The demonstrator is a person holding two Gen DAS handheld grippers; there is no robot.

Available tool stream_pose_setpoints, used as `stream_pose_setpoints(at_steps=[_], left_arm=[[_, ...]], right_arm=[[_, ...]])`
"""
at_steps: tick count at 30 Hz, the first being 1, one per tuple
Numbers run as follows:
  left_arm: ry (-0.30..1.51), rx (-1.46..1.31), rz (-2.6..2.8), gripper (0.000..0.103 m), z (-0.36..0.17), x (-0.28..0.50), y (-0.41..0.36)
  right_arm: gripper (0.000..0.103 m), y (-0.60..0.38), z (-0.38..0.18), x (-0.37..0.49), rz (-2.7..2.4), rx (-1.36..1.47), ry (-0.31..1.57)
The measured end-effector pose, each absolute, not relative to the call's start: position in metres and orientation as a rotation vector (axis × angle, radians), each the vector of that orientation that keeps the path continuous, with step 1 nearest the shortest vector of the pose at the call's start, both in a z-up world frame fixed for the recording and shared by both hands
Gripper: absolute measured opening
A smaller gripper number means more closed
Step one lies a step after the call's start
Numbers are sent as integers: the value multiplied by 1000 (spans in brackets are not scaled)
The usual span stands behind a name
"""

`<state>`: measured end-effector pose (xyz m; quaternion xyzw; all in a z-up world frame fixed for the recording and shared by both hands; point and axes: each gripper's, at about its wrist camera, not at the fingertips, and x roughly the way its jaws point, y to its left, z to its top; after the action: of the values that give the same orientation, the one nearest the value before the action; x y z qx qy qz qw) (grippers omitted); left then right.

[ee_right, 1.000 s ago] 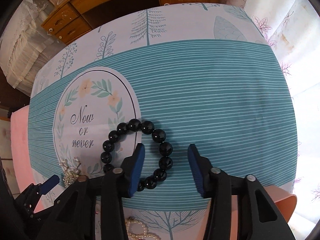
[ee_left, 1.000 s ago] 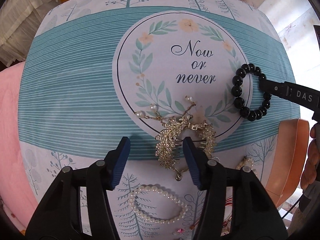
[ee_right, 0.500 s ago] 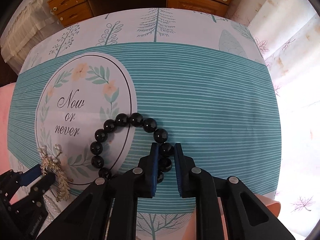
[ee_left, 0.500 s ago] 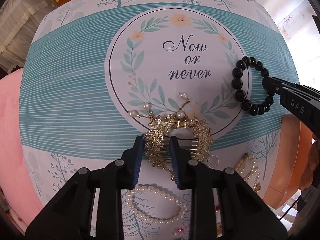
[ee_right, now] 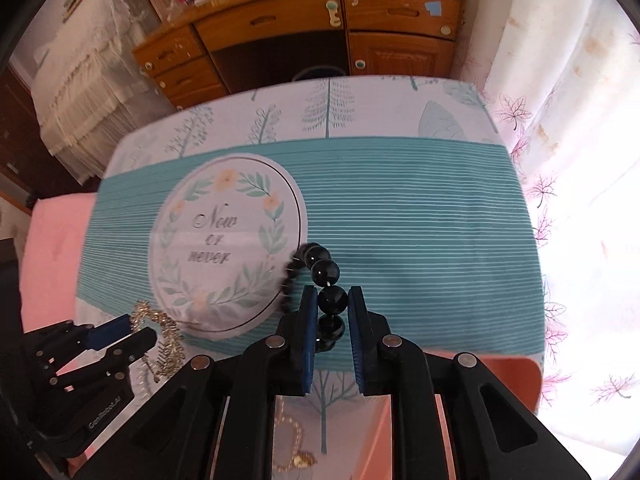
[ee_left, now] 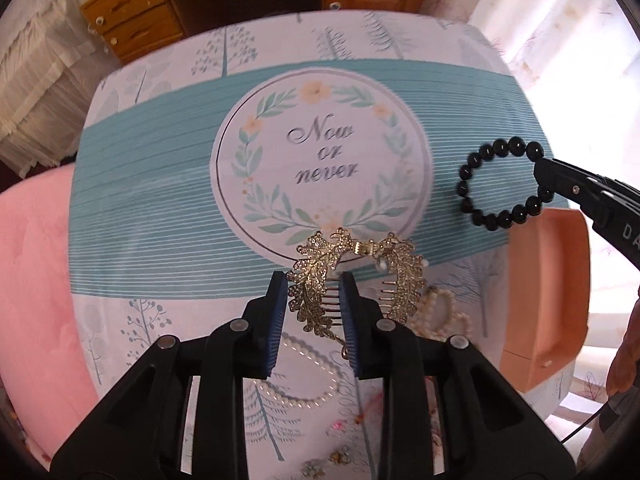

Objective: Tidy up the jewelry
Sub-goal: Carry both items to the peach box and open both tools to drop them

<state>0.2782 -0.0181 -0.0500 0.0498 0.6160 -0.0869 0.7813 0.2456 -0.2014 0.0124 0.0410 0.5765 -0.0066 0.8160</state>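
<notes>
A gold leaf-shaped hair comb (ee_left: 316, 280) hangs above the tablecloth (ee_left: 160, 200), and my left gripper (ee_left: 313, 292) is shut on one of its leaves. The rest of the comb sticks out to the right of the jaws. My right gripper (ee_right: 333, 300) is shut on one bead of a black bead bracelet (ee_right: 320, 270), which dangles off the table. In the left wrist view the bracelet (ee_left: 480, 160) hangs as a ring from the right gripper (ee_left: 540, 168). The right wrist view shows the left gripper (ee_right: 120, 332) and the comb (ee_right: 168, 332) at lower left.
A pearl bracelet (ee_left: 304, 392) and more pearl pieces (ee_left: 440, 312) lie on the cloth under the comb. A peach-coloured box (ee_left: 552, 280) sits at the table's right edge. Pink bedding (ee_left: 32, 280) lies to the left, a wooden dresser (ee_right: 300, 28) beyond the table.
Both grippers closed, the left on the gold comb and the right on the black bracelet. Both then rose, lifting their pieces off the cloth.
</notes>
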Motion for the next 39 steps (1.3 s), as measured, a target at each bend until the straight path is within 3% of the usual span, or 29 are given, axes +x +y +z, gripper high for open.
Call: stream_pose_setpoints(at_steps=[5,13,27,29,33,39], left_arm=[[1267,134,-250,23,-6,246,-44],[1221,186,-337,23,19,212,-107],[1320,347,-484,23,-13,158,-191],[1337,360,-497,23,-22,153,-201],[1367,370,-518,23,-40,149,-215],[1401,356,-545,23,-64,147,-236]], right_arm=[[15,-225,62,201,6,121,1159],[15,-271,110,121,27,172,1115],[15,-334,21,116,-34,200,1208],[18,-336,14,122,-60,143,1199],[37,-344,4,128,-55,149,1200],[37,-352,13,118,-52,193,1154]])
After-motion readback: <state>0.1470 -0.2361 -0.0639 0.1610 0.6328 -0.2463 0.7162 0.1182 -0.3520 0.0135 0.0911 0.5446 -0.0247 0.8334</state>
